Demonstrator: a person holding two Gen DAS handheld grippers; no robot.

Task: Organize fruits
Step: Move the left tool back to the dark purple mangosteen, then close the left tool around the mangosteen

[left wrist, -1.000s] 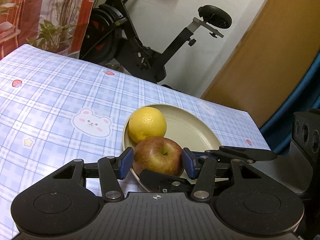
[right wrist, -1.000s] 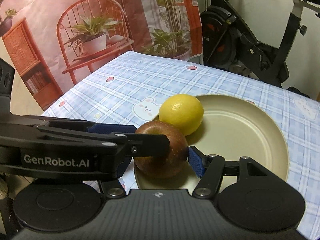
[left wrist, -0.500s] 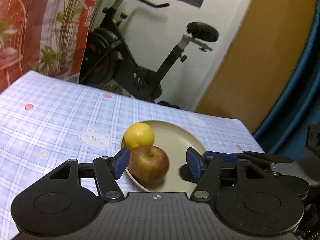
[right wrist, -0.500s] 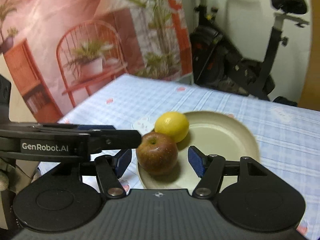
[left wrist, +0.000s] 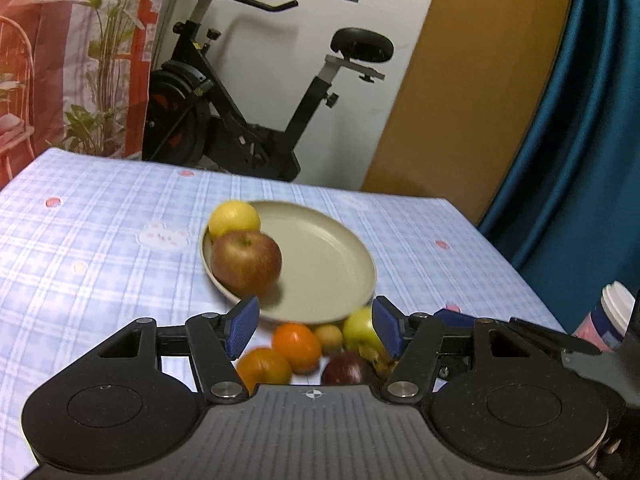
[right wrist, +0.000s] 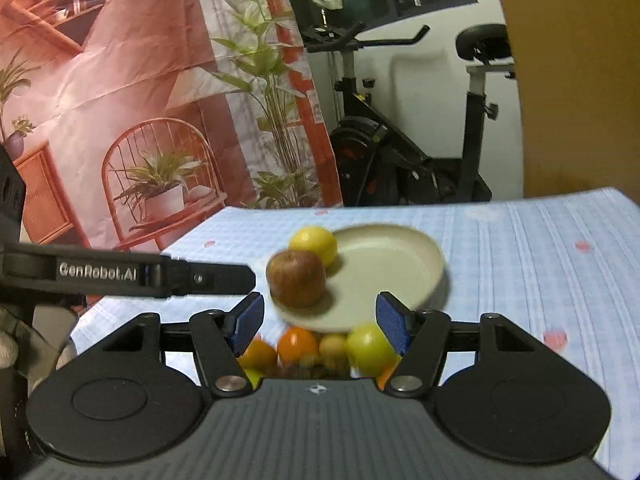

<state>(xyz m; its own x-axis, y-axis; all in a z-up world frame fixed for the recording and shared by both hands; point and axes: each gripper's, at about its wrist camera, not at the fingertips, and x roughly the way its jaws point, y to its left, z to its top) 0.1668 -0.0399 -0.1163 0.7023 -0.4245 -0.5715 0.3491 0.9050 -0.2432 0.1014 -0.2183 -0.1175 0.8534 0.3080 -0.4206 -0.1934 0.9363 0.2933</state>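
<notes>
Left gripper [left wrist: 314, 324] spread wide, blue pads [left wrist: 241, 323] apart with nothing between them, hanging above a cluster of loose fruit near the table edge. Right gripper [right wrist: 320, 322] likewise spread wide and holding nothing, raised over the same cluster; seen from the left wrist camera only as a dark arm [left wrist: 532, 334] reaching in at the right.

Red apple [left wrist: 246, 262] sitting on the near left part of a beige plate [left wrist: 332, 264], stem up, touching a yellow lemon [left wrist: 234, 218] just behind it at the plate's rim. From the right wrist camera, same pairing: apple [right wrist: 296, 278] in front, lemon [right wrist: 314, 240] behind, both on the left side of the plate [right wrist: 400, 268], rest of the plate bare.

Just beside the plate's near rim, on a blue checked tablecloth [left wrist: 100, 240]: two oranges [left wrist: 296, 342], one nearer the camera than the other; a small tan fruit [left wrist: 329, 336] between the farther orange and a green apple [left wrist: 360, 334]; a dark purple fruit [left wrist: 347, 370] closest in. Something yellowish beside the purple fruit, too hidden to name. Right wrist view blurred over this group, showing oranges [right wrist: 298, 346], the tan fruit [right wrist: 333, 346] and the green apple [right wrist: 370, 346], packed close together, partly hidden behind the gripper body.

Paper cup with a white lid [left wrist: 612, 316] near the right edge. Exercise bike [left wrist: 256, 120] past the far side of the table, printed backdrop with plants and a chair [right wrist: 140, 120] to its left.
</notes>
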